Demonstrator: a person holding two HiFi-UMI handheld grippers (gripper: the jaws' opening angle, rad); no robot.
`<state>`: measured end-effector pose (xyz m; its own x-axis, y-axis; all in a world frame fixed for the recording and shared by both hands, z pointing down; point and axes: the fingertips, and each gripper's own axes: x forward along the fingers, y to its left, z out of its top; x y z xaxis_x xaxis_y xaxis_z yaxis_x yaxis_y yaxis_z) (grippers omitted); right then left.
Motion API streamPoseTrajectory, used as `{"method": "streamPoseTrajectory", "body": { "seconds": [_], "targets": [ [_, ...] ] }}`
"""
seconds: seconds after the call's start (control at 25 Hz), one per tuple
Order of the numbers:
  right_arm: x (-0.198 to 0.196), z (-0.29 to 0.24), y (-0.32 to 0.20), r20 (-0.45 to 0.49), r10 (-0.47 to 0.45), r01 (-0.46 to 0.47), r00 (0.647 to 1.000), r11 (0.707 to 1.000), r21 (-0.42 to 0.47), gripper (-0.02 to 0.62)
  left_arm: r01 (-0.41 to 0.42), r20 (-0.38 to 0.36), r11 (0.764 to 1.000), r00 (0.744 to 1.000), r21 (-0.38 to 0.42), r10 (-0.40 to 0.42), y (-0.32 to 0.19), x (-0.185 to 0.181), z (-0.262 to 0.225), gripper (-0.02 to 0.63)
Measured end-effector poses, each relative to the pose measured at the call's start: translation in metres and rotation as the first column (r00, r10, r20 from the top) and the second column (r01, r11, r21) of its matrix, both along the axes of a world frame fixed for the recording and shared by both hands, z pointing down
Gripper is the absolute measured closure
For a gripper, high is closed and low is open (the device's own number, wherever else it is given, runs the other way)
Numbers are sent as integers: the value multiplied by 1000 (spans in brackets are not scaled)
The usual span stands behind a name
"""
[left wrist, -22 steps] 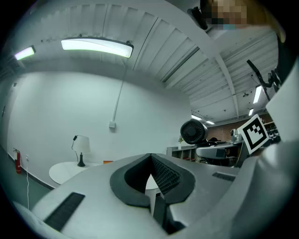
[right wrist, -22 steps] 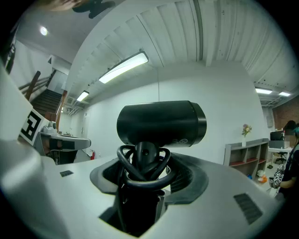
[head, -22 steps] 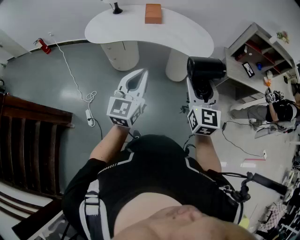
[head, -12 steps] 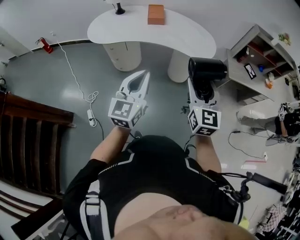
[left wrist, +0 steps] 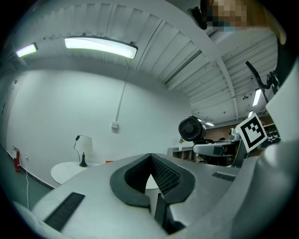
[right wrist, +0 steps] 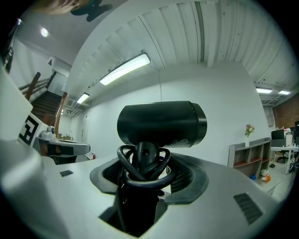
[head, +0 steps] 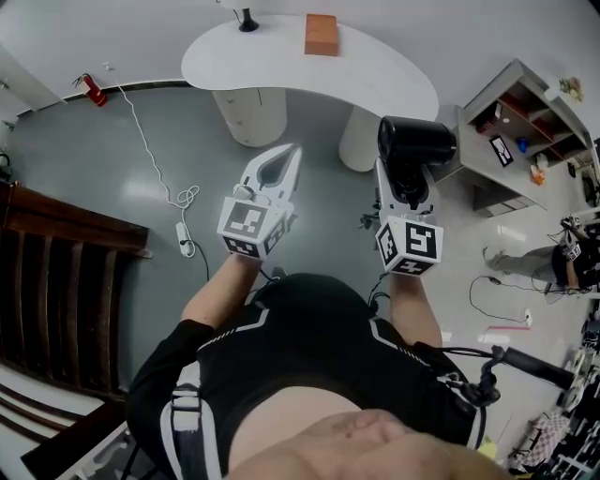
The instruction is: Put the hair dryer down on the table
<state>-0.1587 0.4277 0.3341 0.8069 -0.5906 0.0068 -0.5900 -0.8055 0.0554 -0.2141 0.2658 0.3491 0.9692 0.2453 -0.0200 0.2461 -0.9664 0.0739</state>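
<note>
Black hair dryer [head: 417, 141], handle tight between right gripper [head: 405, 183] fingers; left gripper [head: 287, 155] fingers together, empty.

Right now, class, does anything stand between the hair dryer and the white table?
Nothing visible does: only open space separates the hair dryer from the table. The orange box and lamp sit near its far edge.

A lab-like studio room: bare grey floor [head: 103, 159] with a trailing power strip [head: 180, 234], white curved desk [head: 281, 56], open shelving [head: 511, 122], ceiling strip lights [left wrist: 100, 45], dark staircase [head: 56, 281].
</note>
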Motion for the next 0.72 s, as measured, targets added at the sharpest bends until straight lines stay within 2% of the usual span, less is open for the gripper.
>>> {"method": "streamPoseTrajectory", "body": {
  "seconds": [0.72],
  "targets": [
    [-9,5,-76,-10,19,-19,1000,1000,-2,333,-5,-11,1000,1000,8,5,-79,-20,8,575]
  ]
}}
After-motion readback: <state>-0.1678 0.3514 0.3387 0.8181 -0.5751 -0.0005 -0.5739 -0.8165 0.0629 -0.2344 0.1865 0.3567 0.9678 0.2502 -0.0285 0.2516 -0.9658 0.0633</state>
